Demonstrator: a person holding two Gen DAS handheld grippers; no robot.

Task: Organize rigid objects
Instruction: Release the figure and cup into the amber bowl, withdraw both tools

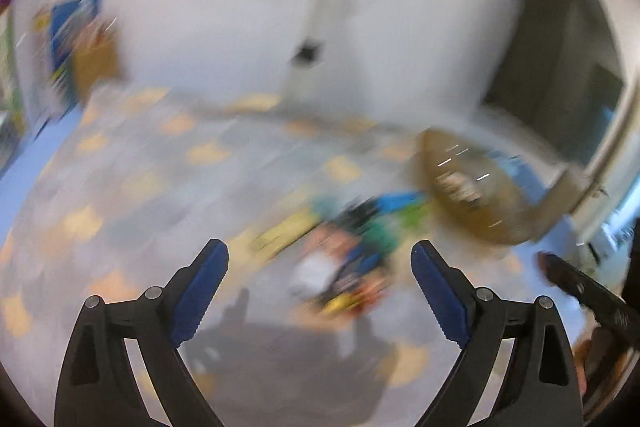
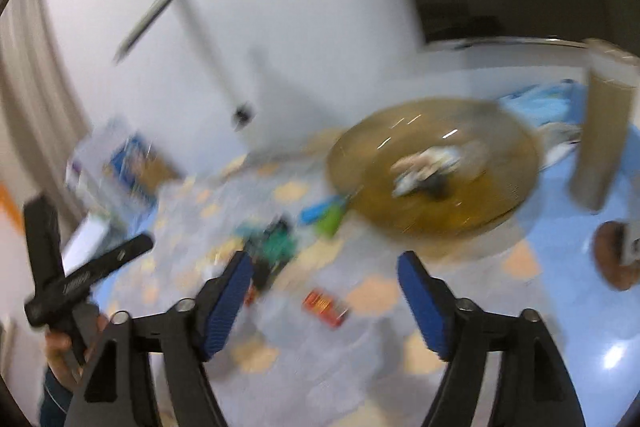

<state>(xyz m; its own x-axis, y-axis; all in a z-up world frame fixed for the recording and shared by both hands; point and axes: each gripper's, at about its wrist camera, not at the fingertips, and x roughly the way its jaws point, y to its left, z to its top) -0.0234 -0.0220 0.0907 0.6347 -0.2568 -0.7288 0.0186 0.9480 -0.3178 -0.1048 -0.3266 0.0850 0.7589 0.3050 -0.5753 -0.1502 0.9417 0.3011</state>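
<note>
Left wrist view, heavily blurred: the left gripper (image 1: 319,259), black arms with two blue ribbed pads, stands wide open with nothing between the pads. Beyond it one loose heap of small coloured rigid objects (image 1: 352,247) lies on a grey play mat with pale orange patches (image 1: 132,187); yellow, green, blue, white and red pieces show, too smeared to count. One round brown woven basket (image 1: 476,187) sits to the right of the heap, just beside it, with a few pale items inside; number unclear. One stack of blue and white boxes (image 1: 68,39) stands far left against the white wall (image 1: 224,7).

Right wrist view: the right gripper (image 2: 325,267) is also spread well apart and holds nothing. One small red and orange box (image 2: 325,305) lies on the mat between the pads' lines of sight, not touched. The same heap sits just past the left pad; a green block (image 2: 331,221) and a blue block (image 2: 318,211) lie near the basket rim. Basket contents: one pale clump and one dark piece, blurred. One tall tan cardboard tube (image 2: 602,143) stands upright right of the basket. One brown round object (image 2: 612,255) lies at far right on the blue floor (image 2: 580,307). At the left edge a hand (image 2: 66,347) grips the other tool's black handle.
</note>
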